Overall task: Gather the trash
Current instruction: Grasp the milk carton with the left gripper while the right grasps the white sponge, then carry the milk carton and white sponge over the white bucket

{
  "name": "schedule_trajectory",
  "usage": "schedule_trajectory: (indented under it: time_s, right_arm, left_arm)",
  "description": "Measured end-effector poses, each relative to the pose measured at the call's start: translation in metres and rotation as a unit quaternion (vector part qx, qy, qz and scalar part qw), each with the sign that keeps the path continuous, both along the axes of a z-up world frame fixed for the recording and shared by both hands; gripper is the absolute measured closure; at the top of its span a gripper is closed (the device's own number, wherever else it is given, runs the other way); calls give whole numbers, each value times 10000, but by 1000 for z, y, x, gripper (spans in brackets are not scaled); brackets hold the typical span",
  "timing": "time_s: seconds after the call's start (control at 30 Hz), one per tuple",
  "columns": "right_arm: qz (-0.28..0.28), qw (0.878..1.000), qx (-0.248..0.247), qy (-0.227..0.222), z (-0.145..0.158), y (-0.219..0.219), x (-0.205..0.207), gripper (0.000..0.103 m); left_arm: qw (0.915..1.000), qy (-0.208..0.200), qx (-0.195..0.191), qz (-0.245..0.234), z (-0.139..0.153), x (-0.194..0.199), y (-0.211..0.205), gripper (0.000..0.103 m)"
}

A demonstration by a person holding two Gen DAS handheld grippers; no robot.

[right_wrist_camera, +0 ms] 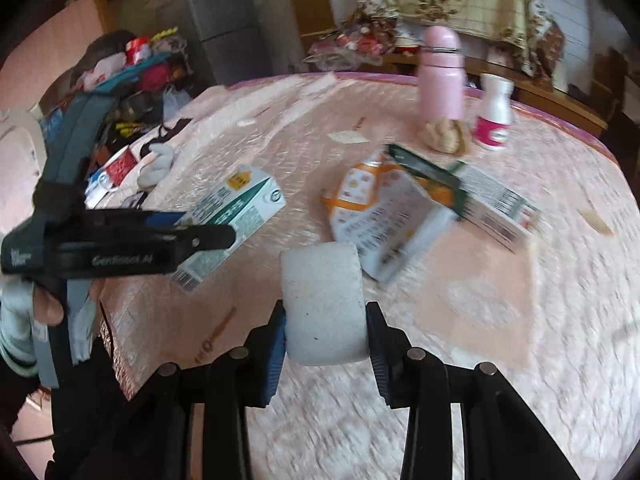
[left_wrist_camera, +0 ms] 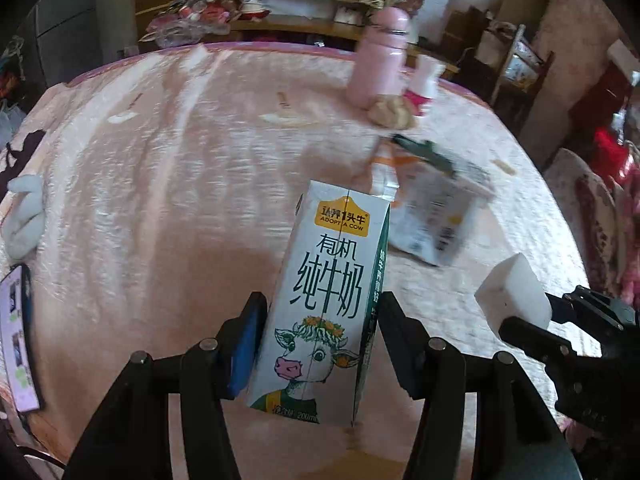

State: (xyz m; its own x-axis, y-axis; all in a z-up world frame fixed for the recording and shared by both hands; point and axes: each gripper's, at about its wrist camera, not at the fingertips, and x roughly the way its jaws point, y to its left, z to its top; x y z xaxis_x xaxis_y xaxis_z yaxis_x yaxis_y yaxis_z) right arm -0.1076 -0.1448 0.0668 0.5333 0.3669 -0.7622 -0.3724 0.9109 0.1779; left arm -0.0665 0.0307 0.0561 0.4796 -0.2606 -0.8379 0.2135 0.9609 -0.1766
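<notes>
The right gripper pinched a white foam block between its fingers above the pink table. At left, the left gripper clamped a milk carton. Crumpled cartons lay beyond, blurred.

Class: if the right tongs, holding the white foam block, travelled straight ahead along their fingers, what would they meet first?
Probably the crumpled orange-and-white carton lying just beyond the white foam block in the right tongs; depth is uncertain.
</notes>
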Motion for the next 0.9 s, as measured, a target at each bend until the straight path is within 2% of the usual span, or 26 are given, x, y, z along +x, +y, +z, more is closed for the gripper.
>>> schedule_trajectory:
  time_s: [0.37, 0.9]
  right_arm:
    - [-1017, 9946, 175, -97, 11, -89, -41, 63]
    - [-2315, 9721, 296, -228, 19, -215, -94, 63]
  left_arm:
    - [9972, -162, -194, -705, 13, -32, -97, 44]
    - [9832, -312, -93, -1793, 25, -65, -237, 44]
